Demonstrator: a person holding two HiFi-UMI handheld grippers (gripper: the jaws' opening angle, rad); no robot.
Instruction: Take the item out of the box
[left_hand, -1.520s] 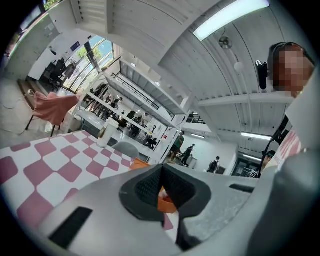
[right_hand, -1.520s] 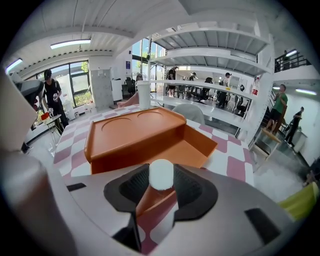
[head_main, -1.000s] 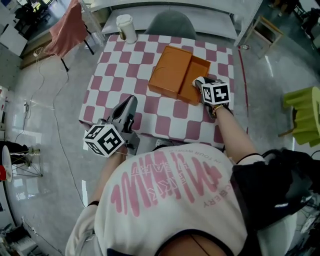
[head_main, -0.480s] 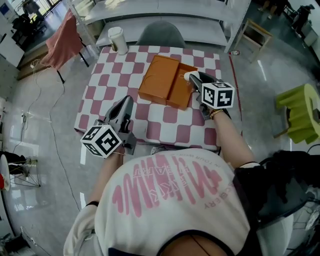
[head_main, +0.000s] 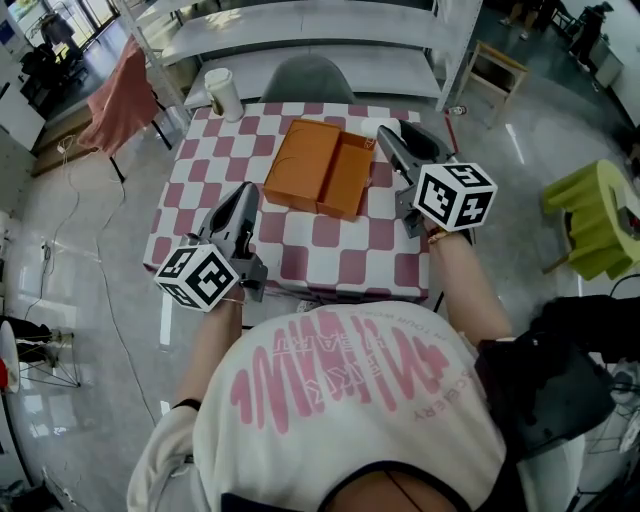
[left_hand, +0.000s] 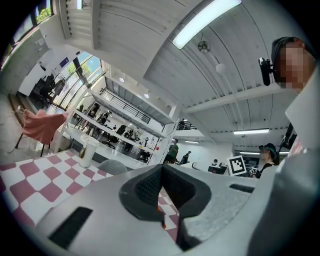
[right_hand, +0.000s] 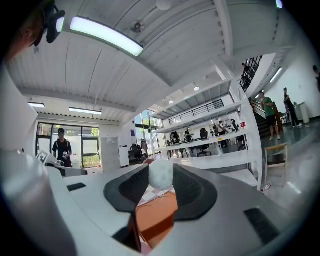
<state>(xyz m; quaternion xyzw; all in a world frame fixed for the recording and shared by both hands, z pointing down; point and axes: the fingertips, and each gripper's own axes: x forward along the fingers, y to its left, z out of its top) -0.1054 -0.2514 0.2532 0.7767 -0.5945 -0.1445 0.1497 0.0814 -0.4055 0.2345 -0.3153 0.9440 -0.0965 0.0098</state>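
1. My right tool (right_hand: 161, 186) has its jaws partly closed on the item (right_hand: 161, 175), a small, pale, roundish thing pinched right at the tips. Both pads press on its sides.
2. In the right gripper view the orange box (head_main: 322, 168) shows below and beyond the jaws. The item does not touch it, so I judge it is already clear of the box and carried in the air.
3. From the head view the box lies open on the chequered tabletop (head_main: 330, 258), its two halves side by side. I see nothing left inside, though the far corner under my right tool is hidden.
4. My left tool (head_main: 247, 196) hovers over the near left part of the tabletop, well apart from the box. Its jaws are closed together with nothing between them.
5. Step in hand, as I read it: the lift-out is done and only the put-down is left.
6. The next move calls for a bare patch of tabletop beside the box, away from the cup (head_main: 220, 92) at the far left corner. I would lower the item until it rests there before easing the jaws apart.
7. It looks round, and with such a shallow tip hold it could slip or roll.
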